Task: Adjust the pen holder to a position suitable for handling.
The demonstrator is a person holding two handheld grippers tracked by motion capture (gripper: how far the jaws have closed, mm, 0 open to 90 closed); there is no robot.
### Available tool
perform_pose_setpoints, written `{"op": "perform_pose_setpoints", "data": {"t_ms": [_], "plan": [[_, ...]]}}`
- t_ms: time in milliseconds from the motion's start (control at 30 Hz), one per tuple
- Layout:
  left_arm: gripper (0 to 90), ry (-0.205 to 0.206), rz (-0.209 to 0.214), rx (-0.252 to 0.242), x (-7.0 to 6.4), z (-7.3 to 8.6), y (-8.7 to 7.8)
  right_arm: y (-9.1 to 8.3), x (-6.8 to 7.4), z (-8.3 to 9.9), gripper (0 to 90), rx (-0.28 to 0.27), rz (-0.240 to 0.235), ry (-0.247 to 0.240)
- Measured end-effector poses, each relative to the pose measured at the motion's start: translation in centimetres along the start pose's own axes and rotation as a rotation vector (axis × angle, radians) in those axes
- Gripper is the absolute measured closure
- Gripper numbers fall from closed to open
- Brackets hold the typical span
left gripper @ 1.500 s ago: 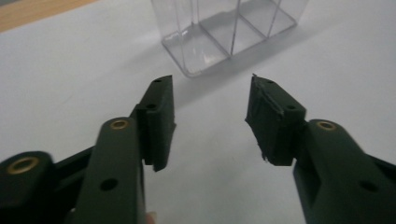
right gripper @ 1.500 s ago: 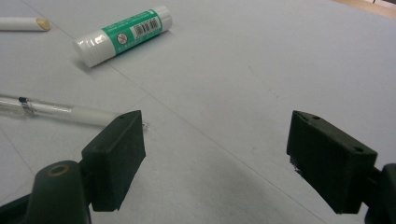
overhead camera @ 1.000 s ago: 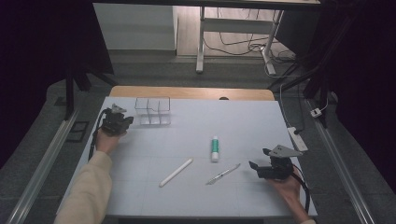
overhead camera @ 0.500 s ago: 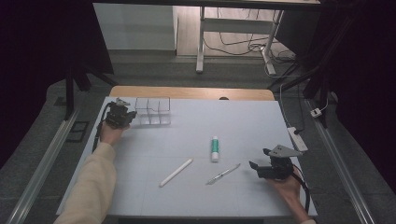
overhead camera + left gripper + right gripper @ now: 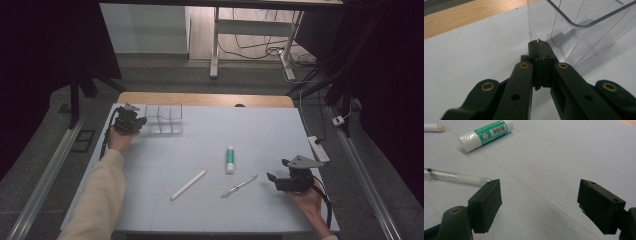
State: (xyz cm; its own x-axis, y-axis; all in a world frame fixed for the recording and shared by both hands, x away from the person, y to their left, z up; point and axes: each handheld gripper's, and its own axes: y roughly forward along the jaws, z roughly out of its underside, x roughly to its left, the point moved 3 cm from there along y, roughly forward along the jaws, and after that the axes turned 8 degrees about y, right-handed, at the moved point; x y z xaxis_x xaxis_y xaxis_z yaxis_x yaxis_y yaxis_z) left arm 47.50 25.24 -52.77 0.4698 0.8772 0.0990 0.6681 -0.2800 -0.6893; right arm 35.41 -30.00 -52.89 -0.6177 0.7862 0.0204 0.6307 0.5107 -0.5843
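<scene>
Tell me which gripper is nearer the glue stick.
Right. The right gripper sits open just right of the glue stick; the left gripper is far off, at the clear organizer.

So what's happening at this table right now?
A person works with two hand-held tools. The left gripper is shut on the wall of a clear plastic compartment box at the far left of the grey table. The right gripper rests open near a clear pen, a green-labelled glue stick and a white stick.
</scene>
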Motion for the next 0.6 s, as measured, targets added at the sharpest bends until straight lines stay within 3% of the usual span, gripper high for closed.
{"op": "perform_pose_setpoints", "data": {"t_ms": [600], "plan": [[89.4, 0.053, 0.024, 0.009, -1.9, -1.4, 1.1, 0.0, 0.0, 0.0, 18.9, 0.004, -0.002, -0.002]]}}
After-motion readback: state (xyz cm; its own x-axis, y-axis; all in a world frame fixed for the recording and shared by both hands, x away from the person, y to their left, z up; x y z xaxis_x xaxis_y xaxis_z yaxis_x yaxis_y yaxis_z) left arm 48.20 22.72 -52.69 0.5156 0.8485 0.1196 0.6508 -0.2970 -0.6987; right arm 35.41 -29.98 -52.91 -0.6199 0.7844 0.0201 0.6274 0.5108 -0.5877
